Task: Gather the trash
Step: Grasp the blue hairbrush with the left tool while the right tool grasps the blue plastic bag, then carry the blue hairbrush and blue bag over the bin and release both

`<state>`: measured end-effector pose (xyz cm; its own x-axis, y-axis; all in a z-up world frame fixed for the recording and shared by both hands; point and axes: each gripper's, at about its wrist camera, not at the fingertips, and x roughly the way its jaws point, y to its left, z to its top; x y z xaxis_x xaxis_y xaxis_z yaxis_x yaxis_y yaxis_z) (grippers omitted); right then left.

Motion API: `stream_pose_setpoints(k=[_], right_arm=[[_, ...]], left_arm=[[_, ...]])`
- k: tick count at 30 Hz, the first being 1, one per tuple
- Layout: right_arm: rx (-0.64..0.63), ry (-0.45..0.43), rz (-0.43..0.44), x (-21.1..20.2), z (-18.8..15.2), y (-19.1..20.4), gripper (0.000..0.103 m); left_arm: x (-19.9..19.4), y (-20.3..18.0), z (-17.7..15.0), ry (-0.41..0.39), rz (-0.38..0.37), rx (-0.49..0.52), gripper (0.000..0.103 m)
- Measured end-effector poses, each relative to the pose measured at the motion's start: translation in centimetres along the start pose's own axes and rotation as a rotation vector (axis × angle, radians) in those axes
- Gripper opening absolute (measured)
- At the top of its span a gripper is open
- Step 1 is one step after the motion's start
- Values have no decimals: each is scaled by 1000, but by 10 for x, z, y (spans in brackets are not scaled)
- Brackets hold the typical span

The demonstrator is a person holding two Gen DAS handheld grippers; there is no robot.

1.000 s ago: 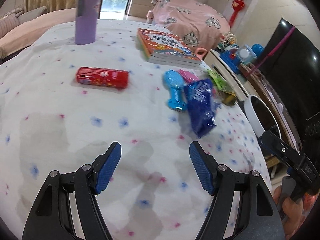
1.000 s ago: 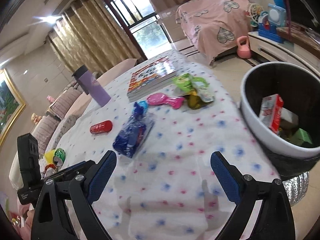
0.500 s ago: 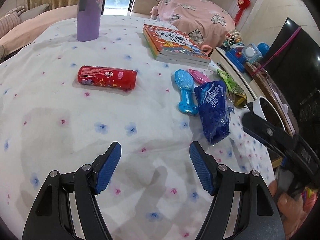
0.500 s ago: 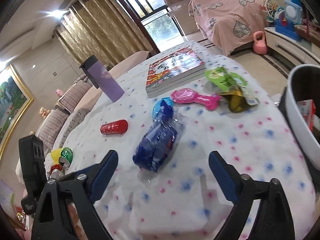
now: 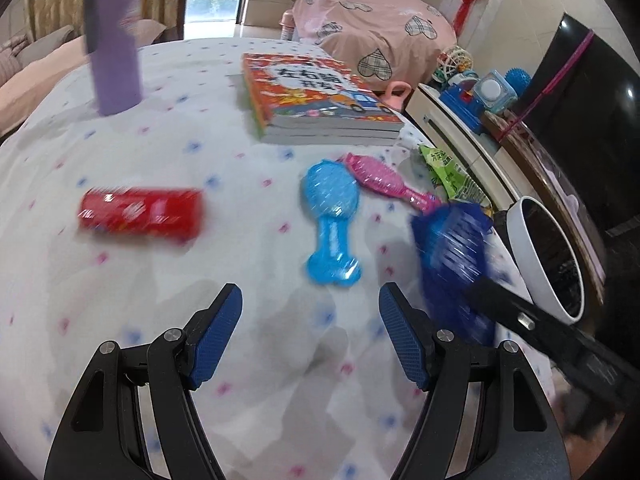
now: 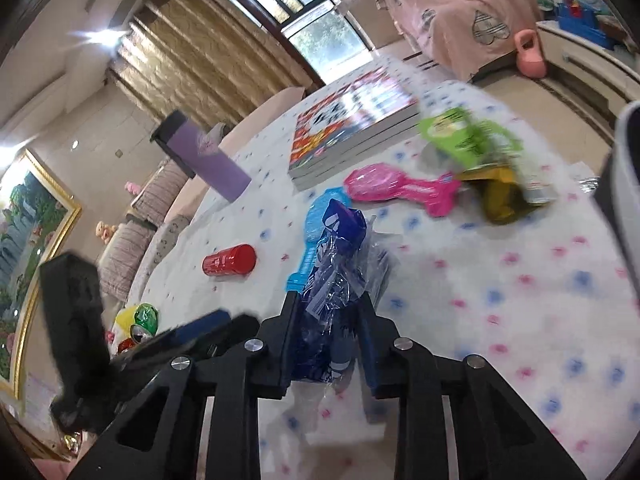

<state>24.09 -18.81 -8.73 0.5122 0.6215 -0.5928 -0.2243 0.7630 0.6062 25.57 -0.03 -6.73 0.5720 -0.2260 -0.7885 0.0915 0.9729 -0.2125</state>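
The right tool [image 6: 326, 334] has just been closing, and its jaws now stand narrow with the blue wrapper [image 6: 334, 280] pinched between them; a second ago they gaped wide over bare cloth with the wrapper lying ahead and to the left. The wrapper's lower end sits between the blue pads, its upper end reaching over the blue hairbrush [image 6: 316, 216] on the surface [image 6: 500, 300]. In the left wrist view the same wrapper [image 5: 452, 248] lies near the right edge of the cloth, just beside the white bin [image 5: 536, 272], with the right tool's dark arm across its near end.

The left tool [image 5: 310, 334] is as widely parted as before, with nothing between its pads, but it has come closer to the things: the red can [image 5: 140, 212] and the blue hairbrush [image 5: 330, 220] loom larger than a second ago. The pink hairbrush [image 5: 380, 178], green packet [image 5: 448, 172], books [image 5: 316, 96] and purple bottle [image 5: 114, 48] lie where they were.
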Motion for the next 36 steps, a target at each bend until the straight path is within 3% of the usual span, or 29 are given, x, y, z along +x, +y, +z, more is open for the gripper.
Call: stream_pose_setpoints(k=[5, 7, 8, 11, 20, 25, 36], right_arm=[[21, -41, -19, -38, -5, -17, 27], [29, -59, -30, -52, -9, -22, 27], [31, -65, -33, -55, -8, -23, 27], [32, -91, -43, -68, -11, -23, 27], [41, -133, -49, -88, -16, -23, 27], [42, -157, -65, -102, -20, -29, 27], [82, -235, -131, -149, -32, -56, 27]], left_arm=[[28, -21, 19, 25, 52, 62, 72], [41, -27, 21, 55, 88, 96, 61], [43, -30, 19, 52, 114, 113, 51], [40, -36, 12, 24, 146, 168, 35], [2, -37, -12, 1, -1, 110, 33], [-28, -62, -28, -31, -76, 132, 33], [-50, -123, -36, -45, -183, 223, 33]])
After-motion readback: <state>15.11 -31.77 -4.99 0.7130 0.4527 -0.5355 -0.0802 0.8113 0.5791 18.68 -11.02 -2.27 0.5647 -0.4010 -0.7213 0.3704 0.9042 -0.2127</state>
